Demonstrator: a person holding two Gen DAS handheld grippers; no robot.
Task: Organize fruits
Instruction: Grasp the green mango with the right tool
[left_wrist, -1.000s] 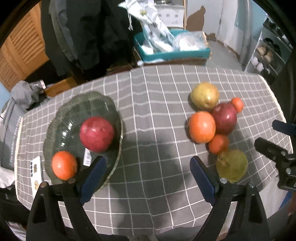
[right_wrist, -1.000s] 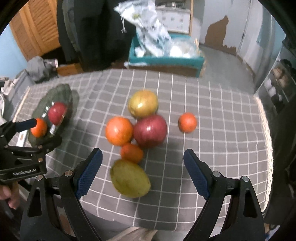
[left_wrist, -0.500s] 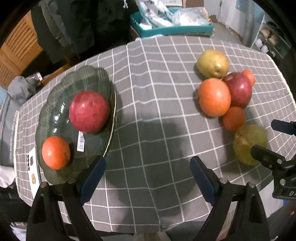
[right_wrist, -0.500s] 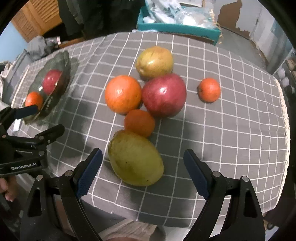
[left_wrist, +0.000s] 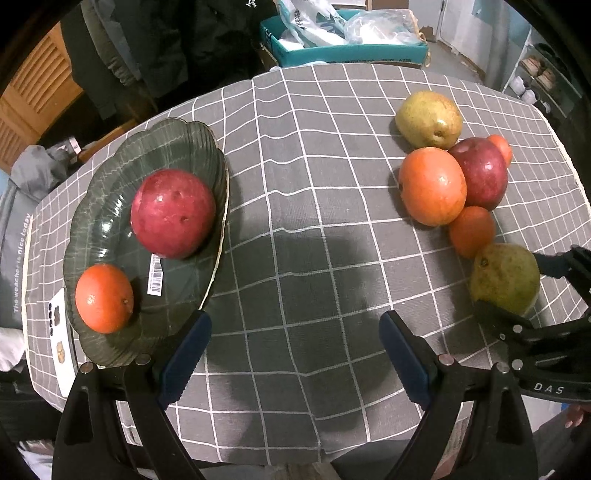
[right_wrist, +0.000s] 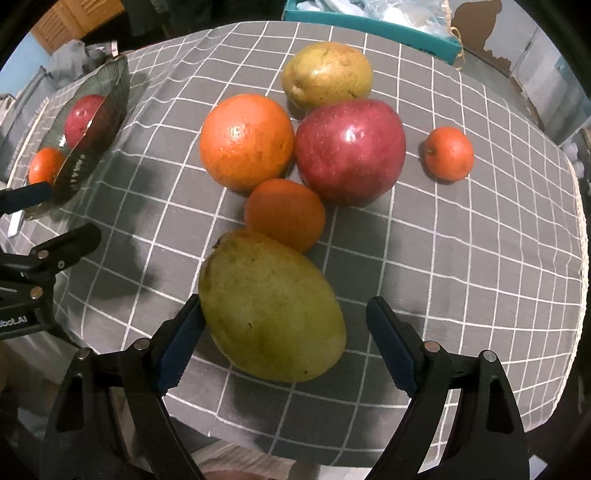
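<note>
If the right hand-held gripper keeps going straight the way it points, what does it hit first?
Most likely the green mango, lying between the open fingers of the right hand-held gripper; its left pad looks at or near the skin, the right one clear.

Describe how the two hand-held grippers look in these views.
Both the left hand-held gripper and right hand-held gripper are black plastic clamp-style frames with silver rivets and ribbed dark-blue finger pads. White lettering, partly cut off, marks their bodies. No cables or sleeves show.

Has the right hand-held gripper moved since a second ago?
Yes. The right hand-held gripper has dropped toward the green mango, now between its closing jaws, against the checked tablecloth.
</note>
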